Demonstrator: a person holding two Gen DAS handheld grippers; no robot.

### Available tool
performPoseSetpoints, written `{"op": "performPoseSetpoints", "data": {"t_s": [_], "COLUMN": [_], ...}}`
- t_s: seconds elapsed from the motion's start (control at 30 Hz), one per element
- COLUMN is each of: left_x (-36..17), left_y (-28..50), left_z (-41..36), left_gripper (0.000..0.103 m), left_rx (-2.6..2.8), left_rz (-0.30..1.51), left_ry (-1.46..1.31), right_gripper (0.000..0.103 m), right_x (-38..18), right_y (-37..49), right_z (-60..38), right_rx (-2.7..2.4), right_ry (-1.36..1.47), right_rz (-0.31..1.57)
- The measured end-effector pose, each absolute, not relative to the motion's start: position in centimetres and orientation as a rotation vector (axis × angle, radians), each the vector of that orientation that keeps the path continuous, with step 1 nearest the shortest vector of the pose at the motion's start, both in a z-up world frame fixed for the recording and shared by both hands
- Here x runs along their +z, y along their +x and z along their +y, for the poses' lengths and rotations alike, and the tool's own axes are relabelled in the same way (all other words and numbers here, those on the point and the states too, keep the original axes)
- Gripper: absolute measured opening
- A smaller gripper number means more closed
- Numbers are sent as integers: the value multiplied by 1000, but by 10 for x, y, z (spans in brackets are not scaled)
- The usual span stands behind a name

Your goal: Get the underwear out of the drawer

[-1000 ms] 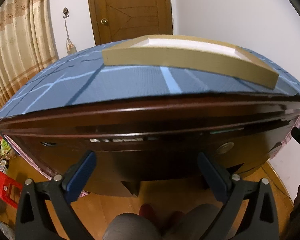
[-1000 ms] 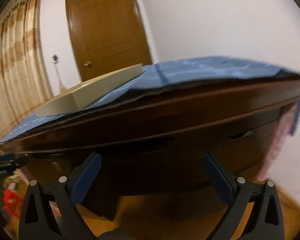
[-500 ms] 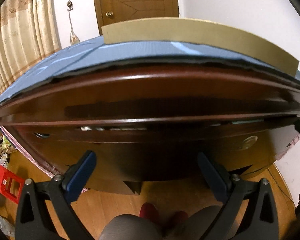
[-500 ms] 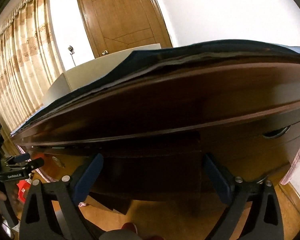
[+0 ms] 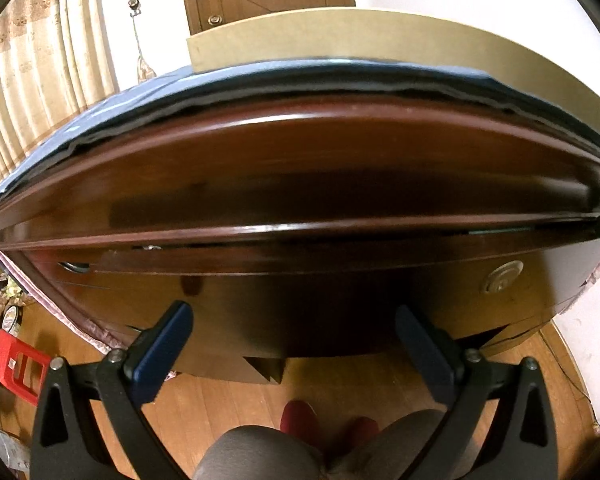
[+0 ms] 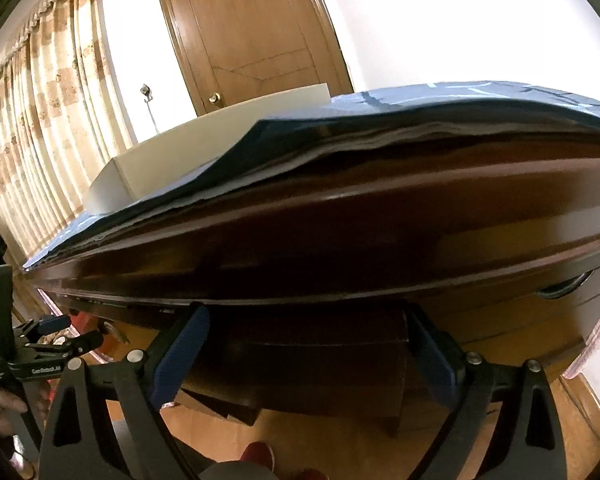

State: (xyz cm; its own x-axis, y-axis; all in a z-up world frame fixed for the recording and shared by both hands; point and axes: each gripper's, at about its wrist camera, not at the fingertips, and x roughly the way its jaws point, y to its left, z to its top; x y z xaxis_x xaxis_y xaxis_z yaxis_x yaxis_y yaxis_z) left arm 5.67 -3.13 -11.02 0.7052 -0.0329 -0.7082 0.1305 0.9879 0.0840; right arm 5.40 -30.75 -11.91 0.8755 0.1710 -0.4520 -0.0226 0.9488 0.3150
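Note:
A dark wooden desk fills both views, and its drawer front (image 5: pixel 300 284) runs just below the thick top edge. The front has a round lock (image 5: pixel 502 280) at the right and a recessed pull (image 5: pixel 74 267) at the left. No underwear shows. My left gripper (image 5: pixel 292 312) is open and empty, its blue pads (image 5: pixel 164 344) close before the drawer front. My right gripper (image 6: pixel 306 316) is also open and empty, just under the desk's edge by a darker drawer front (image 6: pixel 300 344). The left gripper (image 6: pixel 76 330) appears at the far left of the right wrist view.
A blue cloth (image 5: pixel 100 112) covers the desk top, with a flat cardboard box (image 5: pixel 380 40) on it. Another recessed pull (image 6: pixel 564 290) sits at the right. Below are the person's knees (image 5: pixel 260 452), red slippers (image 5: pixel 298 416) on the wooden floor and a red stool (image 5: pixel 16 364). A door and curtains stand behind.
Both grippers have sunk and come closer to the desk front. The desk top, seen from above before, now shows only as an edge. The right view has swung left.

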Motion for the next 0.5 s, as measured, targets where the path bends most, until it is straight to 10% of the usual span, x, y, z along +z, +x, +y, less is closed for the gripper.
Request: {"op": "performPoseSetpoints", "data": {"t_s": [0.5], "left_x": [-111], "left_y": [48], "left_z": [-35], "left_gripper": [103], "left_rx": [-104], "left_rz": [791], "left_ry": [155], "right_gripper": [97], "right_x": [-115], "right_y": [57], "right_z": [-305], "right_rx": [98], "right_ry": [311], "right_rz": [555]}}
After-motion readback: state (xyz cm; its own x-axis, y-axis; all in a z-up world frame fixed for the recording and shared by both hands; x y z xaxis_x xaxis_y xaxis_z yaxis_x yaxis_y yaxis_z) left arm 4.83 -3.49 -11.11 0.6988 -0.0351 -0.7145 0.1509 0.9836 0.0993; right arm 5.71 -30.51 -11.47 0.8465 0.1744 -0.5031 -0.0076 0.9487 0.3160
